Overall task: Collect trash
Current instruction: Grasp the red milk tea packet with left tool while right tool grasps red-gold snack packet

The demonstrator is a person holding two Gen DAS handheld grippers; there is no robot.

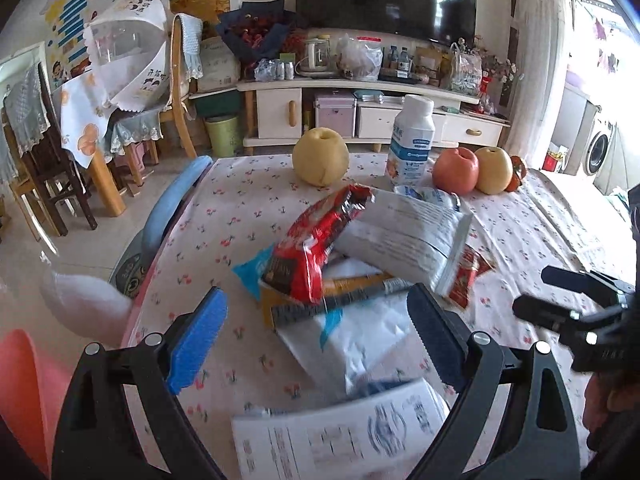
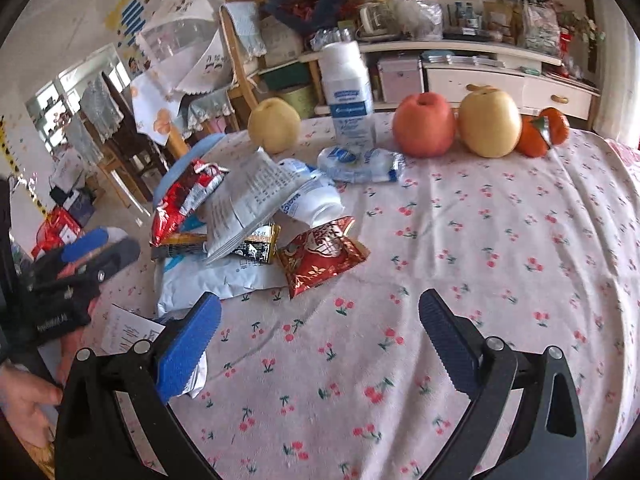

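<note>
Left gripper: jaws spread wide, hovering over the heap of crumpled wrappers on the cherry-print pink tablecloth; nothing pinched. Right gripper: jaws spread, empty, over bare cloth just right of the heap. Heap includes a red foil snack bag and a grey printed pouch. Behind: white plastic bottle, red apple, yellow pears.

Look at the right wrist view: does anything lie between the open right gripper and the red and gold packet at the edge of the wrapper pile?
Nothing visible does. Only bare cherry-print tablecloth separates the right gripper from the red and gold packet; the fruit sits farther back.
</note>
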